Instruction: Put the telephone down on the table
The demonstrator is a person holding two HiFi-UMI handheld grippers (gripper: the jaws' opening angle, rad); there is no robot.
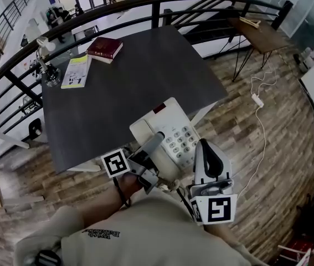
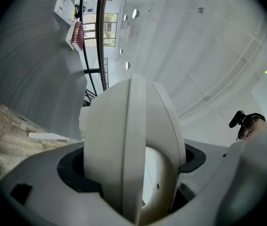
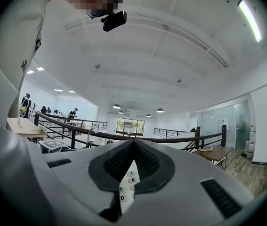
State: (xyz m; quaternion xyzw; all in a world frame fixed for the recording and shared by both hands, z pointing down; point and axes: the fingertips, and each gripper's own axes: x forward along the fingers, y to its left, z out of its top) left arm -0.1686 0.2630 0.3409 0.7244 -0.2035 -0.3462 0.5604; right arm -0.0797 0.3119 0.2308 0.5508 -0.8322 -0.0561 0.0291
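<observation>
Hard, slick plastic telephone [image 1: 166, 138], likely light, its handset loose. Left gripper's [image 1: 149, 158] fingers clamp wide round the handset end; right gripper's [image 1: 204, 149] fingers pinch the keypad edge.

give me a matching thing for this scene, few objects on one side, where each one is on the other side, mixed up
Things:
1 telephone
2 red book
3 white cable

Places:
a on the wooden floor
b far left corner of the table
c clamped in the left gripper

Pairs: 1-c, 2-b, 3-a
</observation>
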